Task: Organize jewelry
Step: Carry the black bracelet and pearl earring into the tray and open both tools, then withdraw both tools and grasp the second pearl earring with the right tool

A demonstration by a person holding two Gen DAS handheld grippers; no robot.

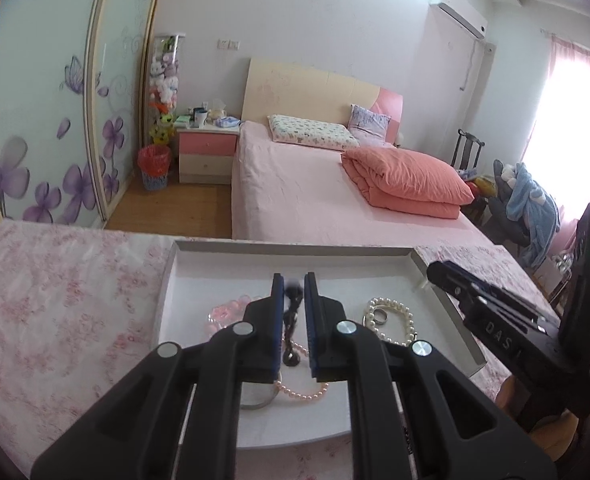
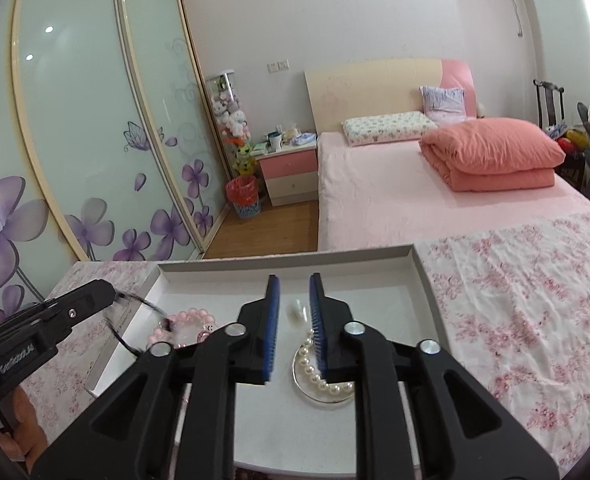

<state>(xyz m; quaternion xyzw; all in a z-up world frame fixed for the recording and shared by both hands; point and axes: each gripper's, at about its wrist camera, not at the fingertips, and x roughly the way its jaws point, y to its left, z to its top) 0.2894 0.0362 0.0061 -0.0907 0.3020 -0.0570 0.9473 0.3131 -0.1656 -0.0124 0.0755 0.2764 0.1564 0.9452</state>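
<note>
A shallow white tray [image 1: 295, 246] [image 2: 287, 262] lies on a pink floral cloth. My left gripper [image 1: 293, 280] is shut on a dark bead chain [image 1: 291, 320], which hangs between its blue pads over the tray. From the right wrist view the left gripper [image 2: 111, 292] is at the tray's left edge with the blurred chain [image 2: 151, 308] dangling. My right gripper [image 2: 294, 280] stands open with nothing between its pads, above a white pearl bracelet [image 2: 323, 380] and a silver bangle [image 2: 301, 384]. A pink bead bracelet [image 2: 191, 318] [image 1: 223, 312] lies in the tray's left part.
The tray also holds a pale pink pearl strand [image 1: 303, 392] and a ring [image 1: 383, 316] inside the white pearls [image 1: 393, 320]. The right gripper [image 1: 435, 270] reaches in over the tray's right rim. Beyond the table are a pink bed [image 1: 315, 196] and a flowered wardrobe [image 1: 35, 120].
</note>
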